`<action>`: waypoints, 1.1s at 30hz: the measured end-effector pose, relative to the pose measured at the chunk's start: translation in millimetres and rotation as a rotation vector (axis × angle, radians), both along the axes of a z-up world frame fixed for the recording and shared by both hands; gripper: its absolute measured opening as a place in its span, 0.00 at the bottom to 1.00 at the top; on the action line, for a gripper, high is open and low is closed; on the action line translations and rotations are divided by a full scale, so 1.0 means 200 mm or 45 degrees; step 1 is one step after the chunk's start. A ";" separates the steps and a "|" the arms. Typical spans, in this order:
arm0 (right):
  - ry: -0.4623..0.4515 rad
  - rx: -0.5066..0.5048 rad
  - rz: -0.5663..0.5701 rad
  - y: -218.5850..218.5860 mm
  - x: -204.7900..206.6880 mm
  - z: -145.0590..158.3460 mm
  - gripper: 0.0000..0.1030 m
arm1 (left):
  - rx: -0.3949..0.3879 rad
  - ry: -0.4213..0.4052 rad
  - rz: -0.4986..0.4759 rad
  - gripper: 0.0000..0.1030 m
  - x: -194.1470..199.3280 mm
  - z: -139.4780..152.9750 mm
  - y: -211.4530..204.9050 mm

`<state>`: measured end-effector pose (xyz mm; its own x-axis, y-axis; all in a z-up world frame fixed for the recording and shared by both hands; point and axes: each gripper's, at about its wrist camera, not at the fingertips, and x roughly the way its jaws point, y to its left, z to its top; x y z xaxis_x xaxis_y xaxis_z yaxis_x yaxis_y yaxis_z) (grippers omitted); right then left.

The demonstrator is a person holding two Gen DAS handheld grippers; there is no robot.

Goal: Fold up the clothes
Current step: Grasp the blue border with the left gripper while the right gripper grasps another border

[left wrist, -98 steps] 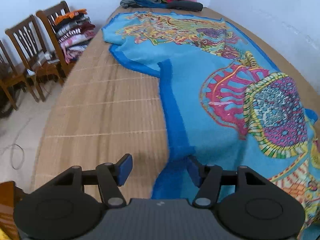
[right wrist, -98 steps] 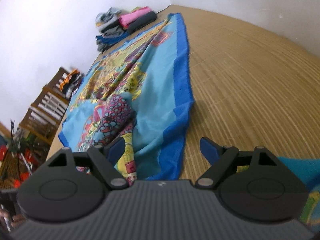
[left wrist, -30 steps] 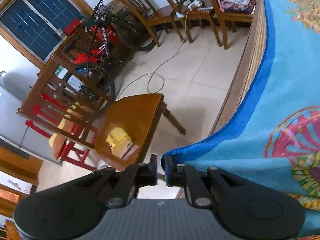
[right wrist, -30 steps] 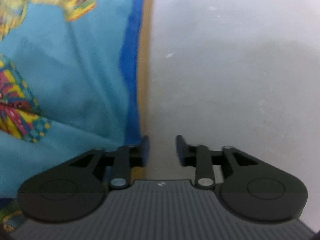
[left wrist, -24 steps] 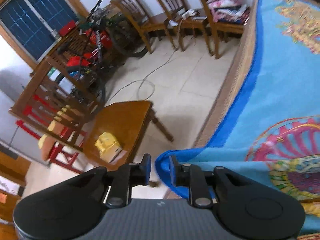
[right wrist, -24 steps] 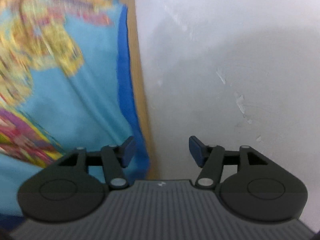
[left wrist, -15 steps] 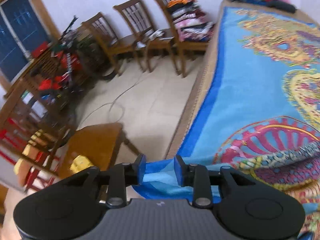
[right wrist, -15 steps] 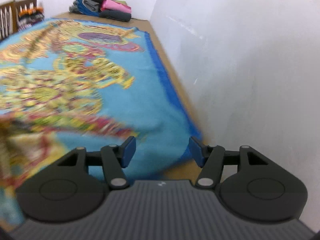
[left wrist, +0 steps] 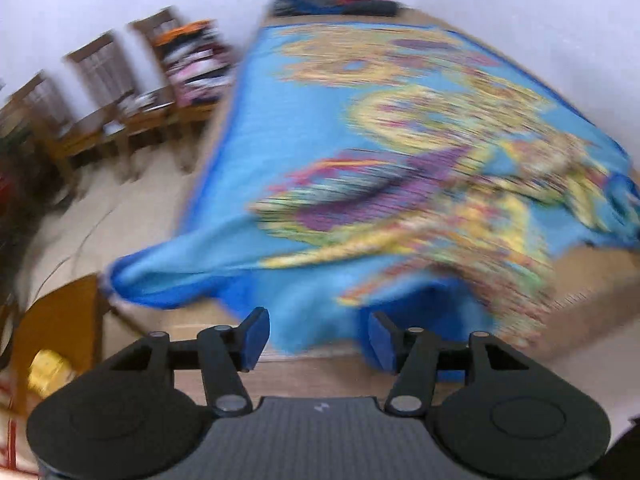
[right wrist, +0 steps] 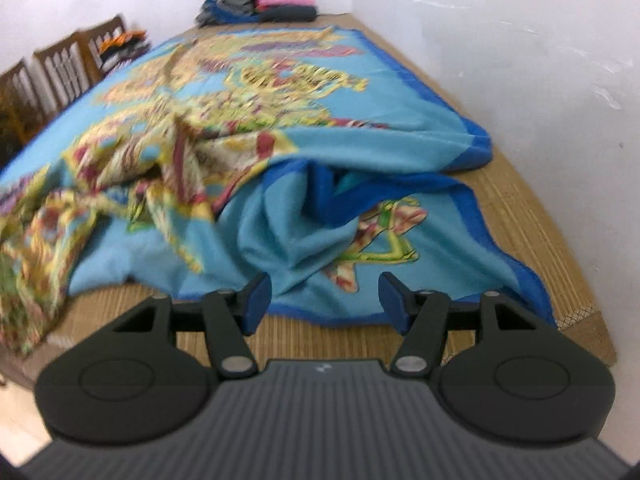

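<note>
A large blue blanket [left wrist: 380,160] with a yellow, pink and purple pattern lies spread over the bed's woven mat [right wrist: 320,340]. Its near end is folded back and rumpled, and the dark blue border [right wrist: 380,196] curls over itself. My left gripper [left wrist: 318,332] hovers over the near edge; its jaws are opening, with blanket showing beyond the gap and no pad pressing on it. My right gripper [right wrist: 325,300] stands open just short of the blanket's near border and holds nothing. The left wrist view is blurred by motion.
A white wall [right wrist: 520,60] runs along the bed's right side. A pile of folded clothes [right wrist: 260,8] sits at the far end. Wooden chairs [left wrist: 100,112] stand left of the bed, one stacked with clothes [left wrist: 196,60]. A small wooden table [left wrist: 60,320] is near left.
My left gripper let go of the blanket's blue corner and its jaws spread. The right jaws widened too. Both views swung round to look along the bed, where the near end now lies rumpled.
</note>
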<state>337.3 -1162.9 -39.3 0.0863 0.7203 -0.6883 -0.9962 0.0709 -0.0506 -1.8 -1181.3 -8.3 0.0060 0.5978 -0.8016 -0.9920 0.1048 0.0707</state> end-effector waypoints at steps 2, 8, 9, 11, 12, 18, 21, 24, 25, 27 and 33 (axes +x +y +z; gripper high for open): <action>-0.038 -0.016 0.012 0.02 0.00 -0.02 0.60 | 0.010 0.029 -0.048 0.58 0.11 -0.04 0.02; -0.044 -0.027 0.039 0.09 0.06 -0.05 0.60 | -0.022 0.052 -0.077 0.58 0.28 -0.12 0.13; -0.017 -0.013 0.058 0.10 0.05 -0.05 0.60 | -0.028 0.052 -0.077 0.58 0.30 -0.13 0.15; 0.025 0.008 0.094 0.13 0.04 -0.05 0.60 | -0.040 0.053 -0.067 0.58 0.32 -0.14 0.18; 0.032 0.013 0.111 0.15 0.03 -0.06 0.62 | -0.044 0.055 -0.051 0.58 0.33 -0.14 0.19; 0.047 0.022 0.146 0.29 -0.02 -0.15 0.68 | -0.075 0.042 0.053 0.58 0.35 -0.19 0.25; 0.026 0.019 0.133 0.33 -0.03 -0.18 0.68 | -0.078 0.058 0.083 0.57 0.36 -0.24 0.29; 0.068 0.046 0.095 0.32 -0.02 -0.19 0.62 | -0.078 0.015 0.129 0.16 0.35 -0.27 0.30; 0.092 0.061 0.082 0.32 -0.01 -0.19 0.45 | -0.078 -0.020 0.145 0.13 0.34 -0.27 0.30; 0.160 0.088 0.057 0.30 0.02 -0.17 0.08 | -0.056 -0.082 0.177 0.10 0.30 -0.23 0.27; 0.387 0.283 -0.056 0.07 0.12 0.05 0.06 | 0.066 -0.242 0.284 0.08 0.15 0.03 0.03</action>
